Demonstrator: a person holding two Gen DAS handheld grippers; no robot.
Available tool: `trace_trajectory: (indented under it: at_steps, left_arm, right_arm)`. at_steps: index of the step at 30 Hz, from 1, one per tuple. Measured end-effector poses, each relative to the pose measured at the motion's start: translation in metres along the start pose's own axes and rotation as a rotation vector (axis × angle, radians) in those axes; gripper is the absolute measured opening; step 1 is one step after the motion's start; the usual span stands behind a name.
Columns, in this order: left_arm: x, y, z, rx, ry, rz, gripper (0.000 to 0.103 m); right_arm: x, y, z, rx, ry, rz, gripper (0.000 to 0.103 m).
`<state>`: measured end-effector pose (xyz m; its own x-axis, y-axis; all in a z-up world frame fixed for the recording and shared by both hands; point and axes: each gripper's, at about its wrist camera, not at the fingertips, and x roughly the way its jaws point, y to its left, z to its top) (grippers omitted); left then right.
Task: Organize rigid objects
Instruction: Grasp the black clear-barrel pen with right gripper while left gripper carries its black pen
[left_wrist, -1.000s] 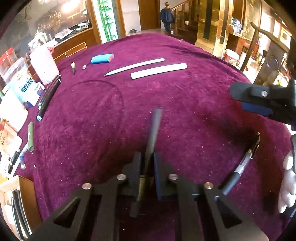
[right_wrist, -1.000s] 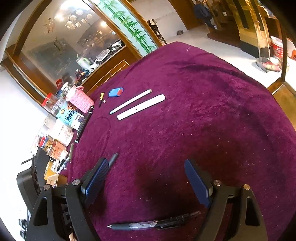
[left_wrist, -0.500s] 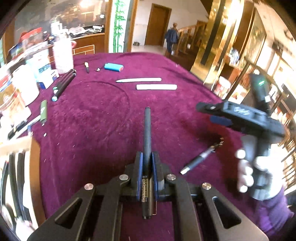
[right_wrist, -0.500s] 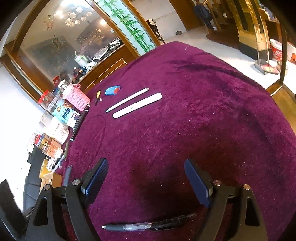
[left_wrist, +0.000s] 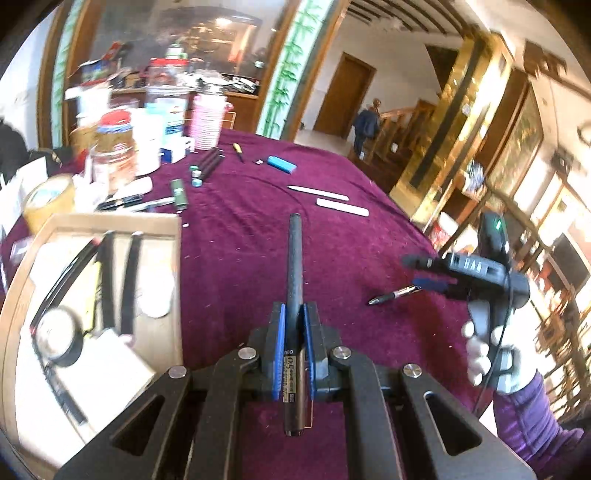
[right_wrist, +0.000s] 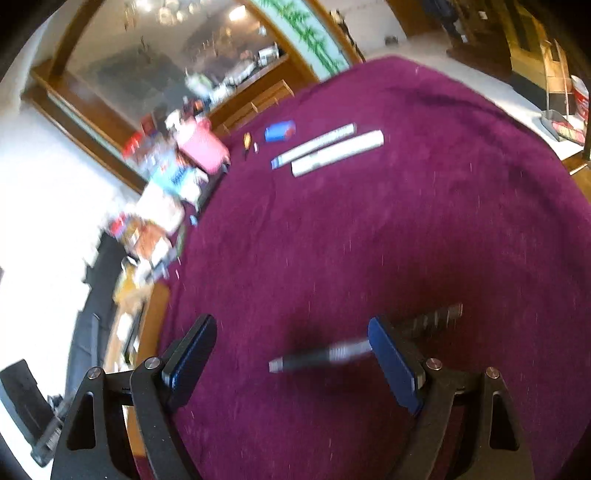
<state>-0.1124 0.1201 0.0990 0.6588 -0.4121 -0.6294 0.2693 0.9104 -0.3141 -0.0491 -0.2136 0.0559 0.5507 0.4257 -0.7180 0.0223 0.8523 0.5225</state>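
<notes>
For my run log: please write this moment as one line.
left gripper: shut on black pen | right gripper: open above gel pen | wooden tray: left

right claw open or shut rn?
Open. In the right wrist view the right claw has its blue pads spread wide, nothing between them gripped; the pen lies on the purple cloth beneath.

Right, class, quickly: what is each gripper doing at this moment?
Left gripper: shut on the black pen.
Right gripper: open, holding nothing, above the pen on the cloth.
</notes>
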Motion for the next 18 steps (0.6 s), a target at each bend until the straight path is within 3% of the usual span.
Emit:
trace_trajectory:
  at_steps: [3, 6, 11, 15, 18]
  left_arm:
    - [-0.020, 0.022, -0.008, -0.051, -0.038, -0.004, 0.010]
    - [-0.036, 0.041, -0.016, -0.091, -0.062, 0.005, 0.010]
    - [-0.061, 0.068, -0.029, -0.140, -0.091, 0.037, 0.010]
    - [-0.076, 0.081, -0.035, -0.159, -0.118, 0.063, 0.010]
    - [-0.080, 0.089, -0.038, -0.171, -0.124, 0.065, 0.010]
  right_arm:
    - [0.014, 0.001, -0.005, 0.015, 0.045, -0.114, 0.076]
    - [0.029, 0.003, -0.003, 0.037, 0.049, -0.153, 0.069]
    - [0.055, 0.018, 0.007, -0.004, 0.024, -0.262, 0.068]
    - [0.069, 0.032, 0.014, -0.120, -0.013, -0.409, 0.039]
    - [0.069, 0.028, 0.019, -0.106, -0.032, -0.389, 0.022]
